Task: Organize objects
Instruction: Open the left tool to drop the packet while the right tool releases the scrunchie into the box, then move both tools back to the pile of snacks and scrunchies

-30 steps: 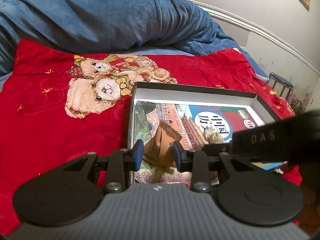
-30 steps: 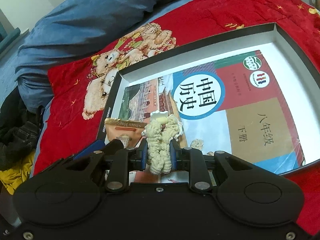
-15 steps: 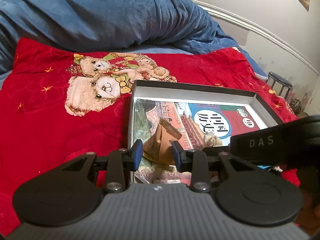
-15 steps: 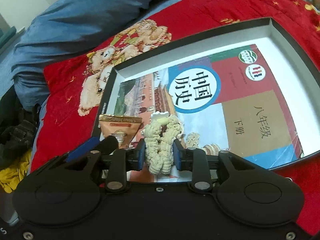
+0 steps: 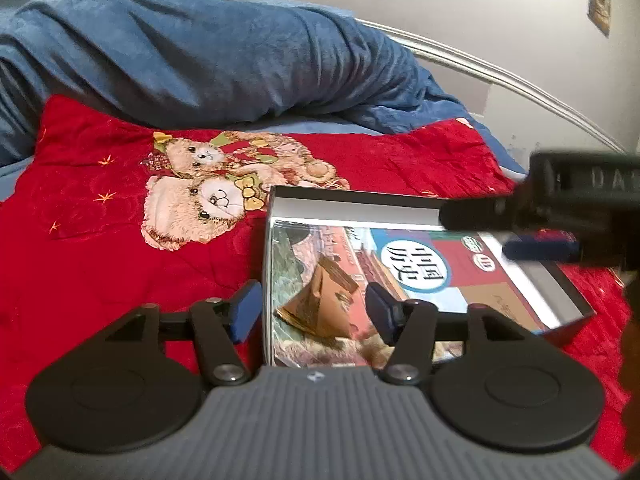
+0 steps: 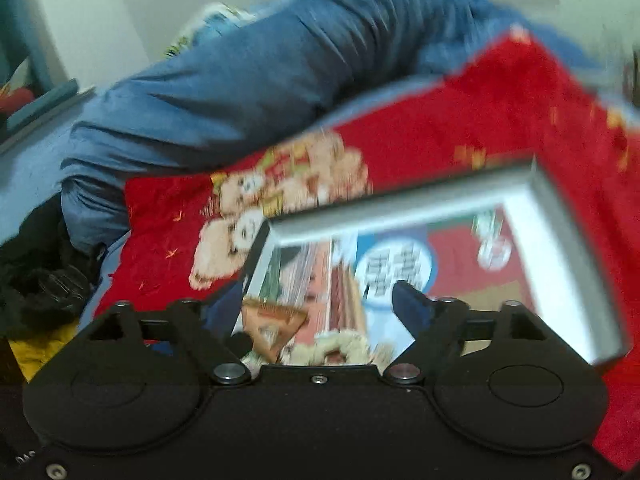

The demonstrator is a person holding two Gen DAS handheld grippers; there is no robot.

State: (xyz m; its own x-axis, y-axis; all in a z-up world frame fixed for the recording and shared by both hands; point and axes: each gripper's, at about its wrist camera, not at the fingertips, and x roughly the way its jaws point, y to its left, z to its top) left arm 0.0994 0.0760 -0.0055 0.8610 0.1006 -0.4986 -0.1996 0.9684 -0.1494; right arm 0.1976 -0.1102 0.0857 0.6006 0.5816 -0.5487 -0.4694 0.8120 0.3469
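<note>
Released since the earlier frame, the paper pyramid (image 5: 320, 304) and knitted toy (image 6: 340, 348) lie on the book (image 5: 416, 264) in the box (image 5: 352, 202). Left tool (image 5: 314, 312) and right tool (image 6: 316, 304) are opening, empty; withdraw upward without brushing them.

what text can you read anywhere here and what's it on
"中国历史": white circle on the book cover, in the box.
"DA", cut off by the frame edge: black body of the right gripper.
Two round logos at the book's corner: too small to read.
Print on the brown panel of the cover: too faint.
Print on the brown packet: not legible.
Wall picture: no readable text.
Right wrist view: all blurred.
</note>
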